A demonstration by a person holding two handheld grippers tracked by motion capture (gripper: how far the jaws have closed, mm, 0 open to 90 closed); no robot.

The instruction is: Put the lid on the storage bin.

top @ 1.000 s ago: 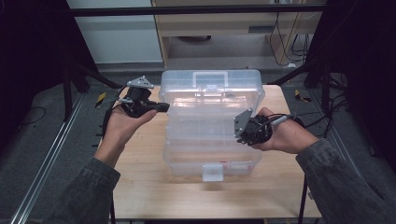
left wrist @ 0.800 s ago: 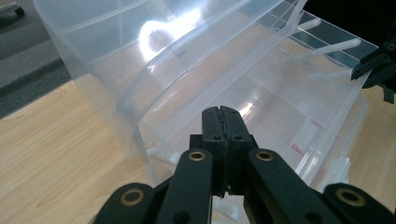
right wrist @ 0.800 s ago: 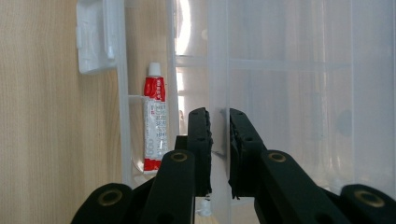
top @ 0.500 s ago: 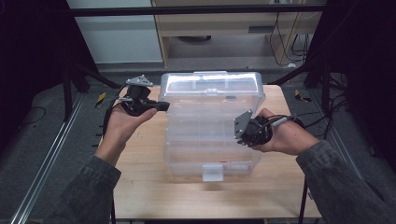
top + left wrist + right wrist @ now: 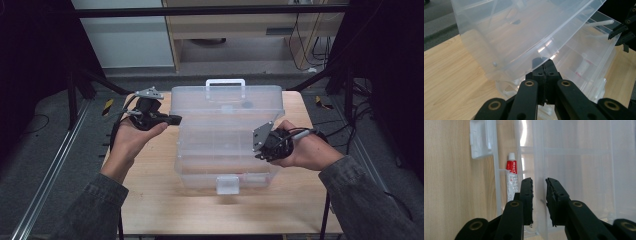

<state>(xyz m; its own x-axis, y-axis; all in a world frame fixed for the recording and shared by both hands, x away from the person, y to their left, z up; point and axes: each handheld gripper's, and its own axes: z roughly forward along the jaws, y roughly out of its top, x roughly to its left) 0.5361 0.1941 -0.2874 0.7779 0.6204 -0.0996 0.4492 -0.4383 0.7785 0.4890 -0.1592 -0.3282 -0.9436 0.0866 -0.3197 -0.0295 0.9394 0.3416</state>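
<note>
Clear plastic organiser box sits on the counter, its lid raised. Left tool, jaws pressed together, touches the lid's edge. Right tool, jaws just opening, straddles the lid's wall without pressing it.

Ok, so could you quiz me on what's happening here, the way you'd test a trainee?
1. True or false: the left hand-held gripper has its jaws shut together.
2. What lies in a compartment of the clear plastic box? A) a red-and-white tube B) a screwdriver C) a battery
3. In a word or two: is the box's lid lying flat shut or raised?

Key: 1 true. 2 A. 3 raised, tilted up above the compartments, with the left hand-held gripper's tips beneath its edge.
</note>
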